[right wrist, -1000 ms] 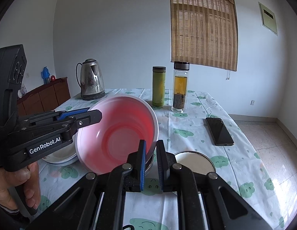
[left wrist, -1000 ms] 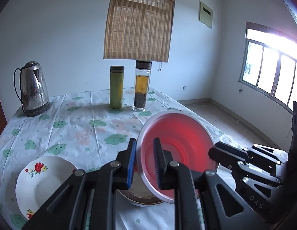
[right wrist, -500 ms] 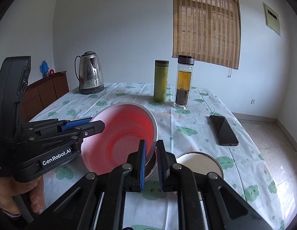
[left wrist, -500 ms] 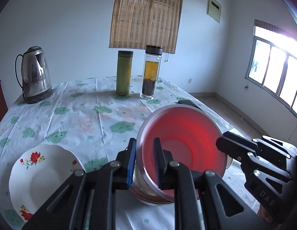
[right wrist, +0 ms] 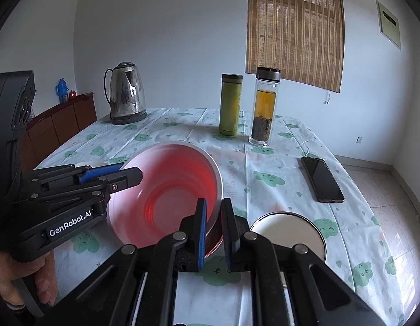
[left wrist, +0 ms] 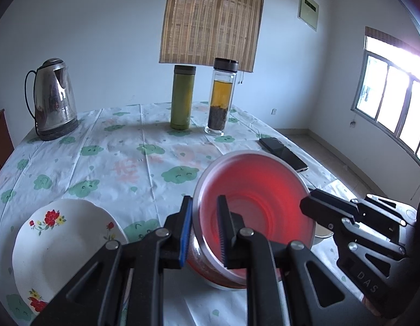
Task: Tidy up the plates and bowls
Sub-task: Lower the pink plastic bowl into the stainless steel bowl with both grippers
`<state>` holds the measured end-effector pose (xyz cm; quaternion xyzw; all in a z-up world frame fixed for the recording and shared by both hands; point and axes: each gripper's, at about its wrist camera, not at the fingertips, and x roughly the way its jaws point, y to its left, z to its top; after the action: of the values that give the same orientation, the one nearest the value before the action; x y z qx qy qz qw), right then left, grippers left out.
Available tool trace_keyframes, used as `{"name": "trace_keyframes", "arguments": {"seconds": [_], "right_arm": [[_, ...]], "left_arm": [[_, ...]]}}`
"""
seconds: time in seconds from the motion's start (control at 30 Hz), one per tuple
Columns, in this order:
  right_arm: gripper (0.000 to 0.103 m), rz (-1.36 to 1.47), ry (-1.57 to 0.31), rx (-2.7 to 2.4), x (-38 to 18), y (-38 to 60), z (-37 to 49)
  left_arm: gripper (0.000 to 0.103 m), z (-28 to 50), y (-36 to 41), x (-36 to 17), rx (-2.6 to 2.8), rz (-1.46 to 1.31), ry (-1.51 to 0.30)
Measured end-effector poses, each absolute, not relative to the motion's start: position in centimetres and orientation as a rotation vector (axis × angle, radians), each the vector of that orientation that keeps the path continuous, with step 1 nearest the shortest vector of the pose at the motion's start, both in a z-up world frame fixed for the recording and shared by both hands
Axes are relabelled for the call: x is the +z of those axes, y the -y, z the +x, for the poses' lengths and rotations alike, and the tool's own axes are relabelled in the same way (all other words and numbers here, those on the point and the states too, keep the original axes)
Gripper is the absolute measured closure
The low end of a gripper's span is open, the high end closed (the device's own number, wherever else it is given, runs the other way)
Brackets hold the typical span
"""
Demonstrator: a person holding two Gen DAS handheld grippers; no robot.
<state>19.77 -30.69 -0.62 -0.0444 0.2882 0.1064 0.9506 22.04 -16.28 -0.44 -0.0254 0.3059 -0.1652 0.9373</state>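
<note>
Left wrist view: both grippers pinch one red bowl [left wrist: 260, 203] by its rim, tilted over a second bowl.

Its left rim sits clamped between the left gripper [left wrist: 203, 218] jaws, its right rim between the right gripper [right wrist: 213, 224] jaws, so the bowl hangs low over the table [left wrist: 123, 163], mouth tipped toward the cameras. Right under it lies a darker bowl [right wrist: 214, 240]; I cannot tell whether the two touch. Just left is a flowered plate [left wrist: 60, 244]; just right, a white dish [right wrist: 296, 231]. A hand [right wrist: 22, 288] grips the left tool's handle. Farther back stand a phone [right wrist: 322, 179], a green flask [left wrist: 182, 96], a tea bottle [left wrist: 222, 97] and a steel kettle [left wrist: 52, 100].
</note>
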Motion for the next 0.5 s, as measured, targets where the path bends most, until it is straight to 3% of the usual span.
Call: {"name": "trace_keyframes", "arguments": {"seconds": [0.5], "right_arm": [[0.091,-0.106,-0.631,0.215,-1.6,30.3,20.9]], "left_arm": [[0.088,23.0,16.2,-2.0,-0.337,-0.054,-0.692]]}}
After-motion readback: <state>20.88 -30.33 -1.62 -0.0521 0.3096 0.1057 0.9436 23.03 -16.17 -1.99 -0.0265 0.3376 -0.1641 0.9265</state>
